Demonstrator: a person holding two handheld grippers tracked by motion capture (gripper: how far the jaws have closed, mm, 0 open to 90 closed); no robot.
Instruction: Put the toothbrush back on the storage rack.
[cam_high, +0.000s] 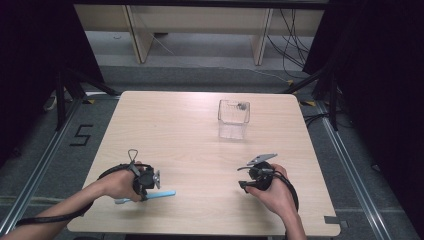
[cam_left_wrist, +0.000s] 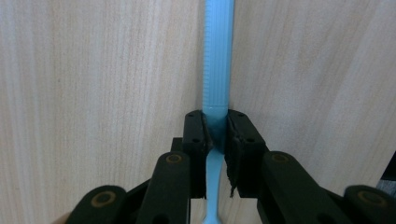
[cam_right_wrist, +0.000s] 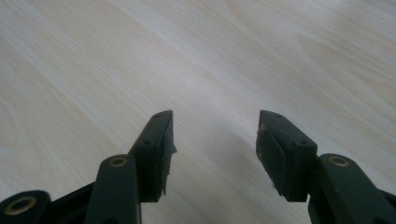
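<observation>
Left claw grabs the brush

The left claw (cam_left_wrist: 216, 126) pinches the long light-blue plastic toothbrush (cam_left_wrist: 217, 60), lying flat, pointing straight ahead. The right claw (cam_right_wrist: 215, 140) is open, holding nothing.

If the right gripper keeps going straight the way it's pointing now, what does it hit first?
Probably just the table. The right gripper has open jaws with nothing between them, aimed low over bare wood; depth is hard to judge.
</observation>
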